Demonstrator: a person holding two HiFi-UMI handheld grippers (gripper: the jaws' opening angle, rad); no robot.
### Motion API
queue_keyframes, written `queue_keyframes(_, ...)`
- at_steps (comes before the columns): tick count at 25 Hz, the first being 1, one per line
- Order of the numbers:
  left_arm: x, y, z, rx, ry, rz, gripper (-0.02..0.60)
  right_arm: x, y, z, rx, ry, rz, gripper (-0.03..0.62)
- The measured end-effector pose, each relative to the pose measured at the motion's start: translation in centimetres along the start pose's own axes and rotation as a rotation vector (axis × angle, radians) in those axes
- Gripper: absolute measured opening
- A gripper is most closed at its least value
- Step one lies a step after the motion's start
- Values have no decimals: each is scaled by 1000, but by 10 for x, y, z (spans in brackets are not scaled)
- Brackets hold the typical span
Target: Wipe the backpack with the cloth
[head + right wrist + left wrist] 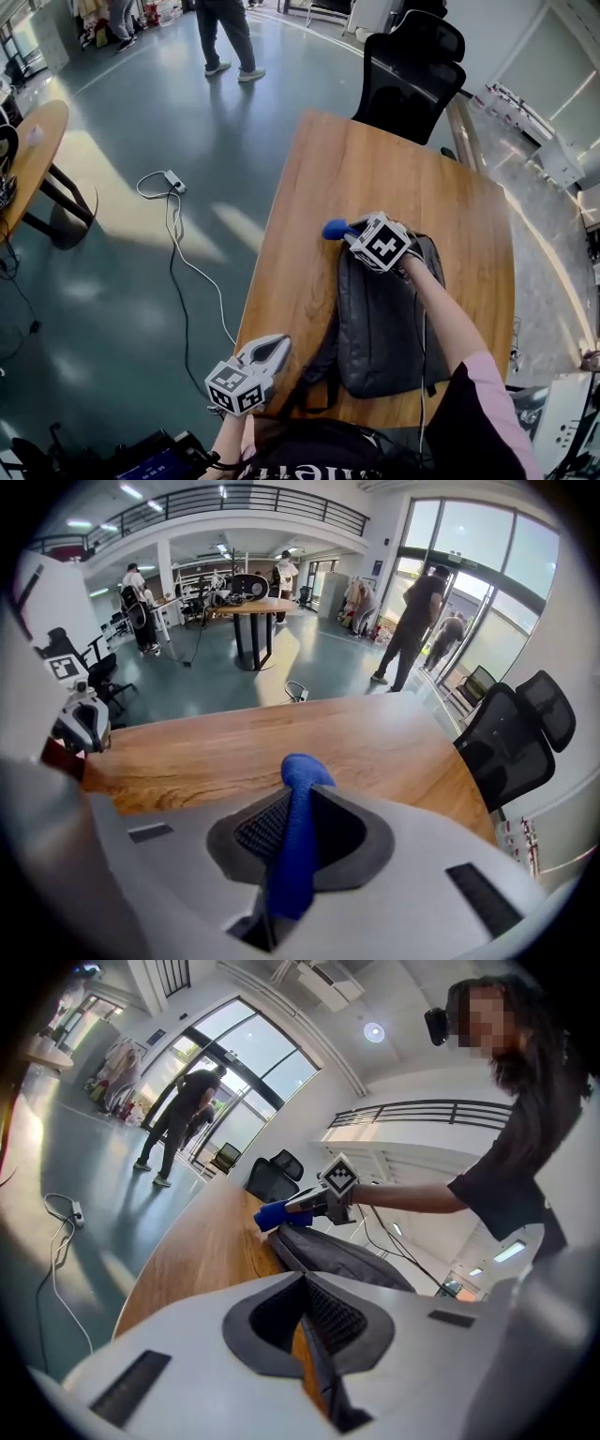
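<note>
A dark grey backpack (384, 323) lies flat on the wooden table (375, 178), its top end pointing away from me. My right gripper (354, 234) hovers at that top end, shut on a blue cloth (335, 228) that bulges out past the fingertips. The right gripper view has the cloth (293, 827) pinched between the jaws over bare wood (234, 747). My left gripper (278, 345) is at the table's near left edge beside the backpack's straps, shut and empty. From the left gripper view the backpack (342, 1258), the cloth (272, 1215) and the right gripper (298, 1206) lie ahead.
A black office chair (412, 70) stands at the table's far end. On the floor to the left lie a power strip with white cable (173, 183) and a round wooden table (33, 150). A person (225, 37) stands farther off.
</note>
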State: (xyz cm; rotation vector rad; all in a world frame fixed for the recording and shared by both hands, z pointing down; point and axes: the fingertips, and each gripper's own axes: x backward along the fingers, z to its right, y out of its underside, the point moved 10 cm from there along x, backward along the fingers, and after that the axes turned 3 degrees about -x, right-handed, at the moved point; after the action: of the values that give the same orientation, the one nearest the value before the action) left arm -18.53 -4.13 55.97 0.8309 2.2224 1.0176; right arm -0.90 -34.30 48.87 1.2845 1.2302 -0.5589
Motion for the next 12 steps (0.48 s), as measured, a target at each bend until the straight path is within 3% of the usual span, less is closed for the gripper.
queue_keyframes(12,24,-1,13,-19,-46,33,-2,33,6,-82,236,-94,-30,61)
